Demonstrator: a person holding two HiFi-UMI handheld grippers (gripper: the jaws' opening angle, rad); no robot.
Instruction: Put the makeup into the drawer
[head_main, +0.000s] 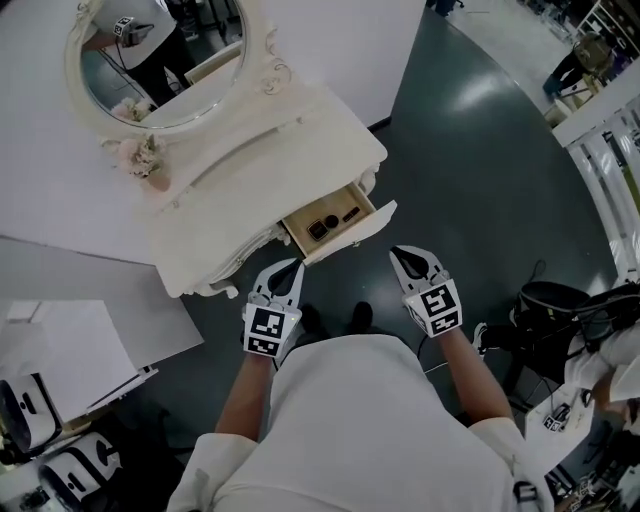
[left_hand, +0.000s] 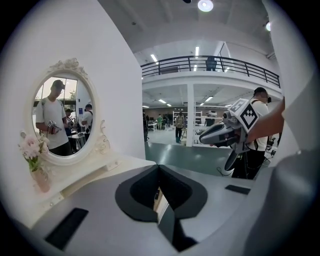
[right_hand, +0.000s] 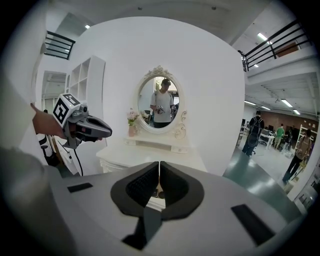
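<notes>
**A:** Two grippers to check. Left gripper (head_main: 289, 270) first?

**B:** Shut all the way, pads (left_hand: 142, 192) pressed together tip to tip, holding nothing. Hovers at lower centre of the head view, just short of the open drawer (head_main: 345, 241) and touching nothing.

**A:** And the right gripper (head_main: 404, 254)?

**B:** Same story: closed, empty, nothing caught between the tips. Sits just below and right of the drawer's front corner, clear of it and well apart from the left one.

**A:** Makeup (head_main: 321, 227)?

**B:** Already in the drawer. One dark square piece with a round centre, plus a smaller slim piece (head_main: 351, 214), also dark, up and to its right. Both flat on the pale wooden bottom. Too small to read any further.

**A:** Surface?

**B:** Cream dressing table (head_main: 270, 150) with a curved edge, upper left of the head view. Carries an oval mirror (head_main: 160, 60) in an ornate frame, and pink flowers (head_main: 143, 155) in a small vase (left_hand: 41, 180) at the mirror's lower left.

**A:** Room?

**B:** Dark green glossy floor (head_main: 480, 150) across the upper right, white wall (right_hand: 215, 90) behind the table. Farther off in the left gripper view, a railed balcony (left_hand: 210, 65), ceiling lights and a few people standing.
</notes>
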